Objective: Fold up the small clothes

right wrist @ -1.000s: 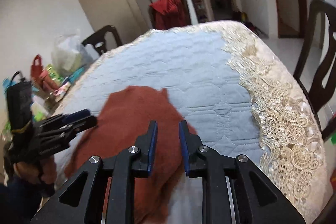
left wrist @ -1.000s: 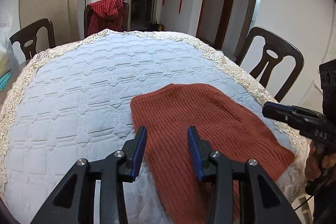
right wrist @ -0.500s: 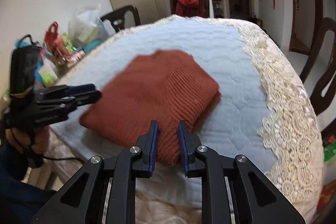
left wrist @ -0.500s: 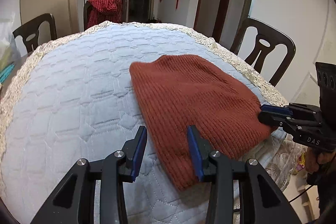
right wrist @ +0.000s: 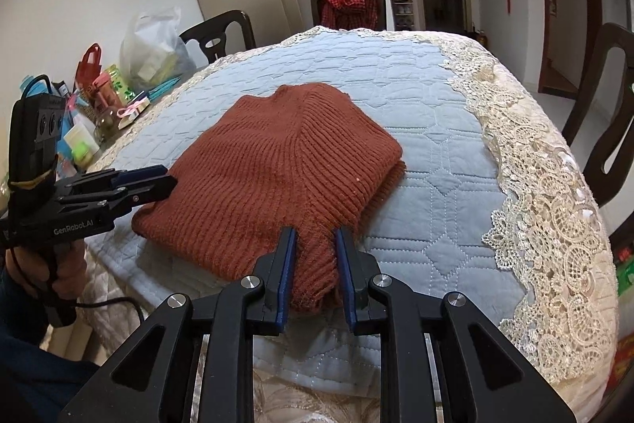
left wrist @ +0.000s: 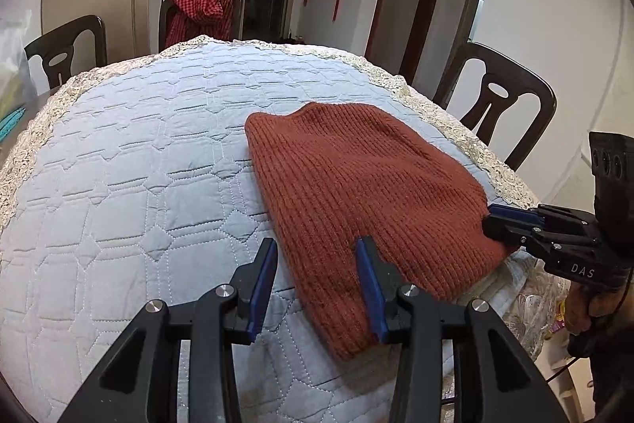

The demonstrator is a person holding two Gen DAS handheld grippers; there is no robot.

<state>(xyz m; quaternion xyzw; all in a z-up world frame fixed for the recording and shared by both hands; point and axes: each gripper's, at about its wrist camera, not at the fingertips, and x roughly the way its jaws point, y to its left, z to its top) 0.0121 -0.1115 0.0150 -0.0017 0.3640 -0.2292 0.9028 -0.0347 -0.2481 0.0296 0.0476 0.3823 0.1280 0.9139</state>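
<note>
Black plastic throughout, both grippers. Left gripper [left wrist: 315, 254]: angular struts with triangular cut-outs, blue pads lining the inner faces of the fingers [left wrist: 368, 276], round silver screw heads at the pivots. Seen from the right wrist view, marked "GenRobot.AI" in pale letters along the side, topped by a boxy black housing with three round holes, banded with a yellowish loop, trailed by a black cable. Right gripper [right wrist: 315, 244]: same black struts, blue pads, silver screws; lettered "DAS" on its flank in the left wrist view. Dark blue sleeve [right wrist: 35, 379] worn below the left hand [right wrist: 43, 270].
</note>
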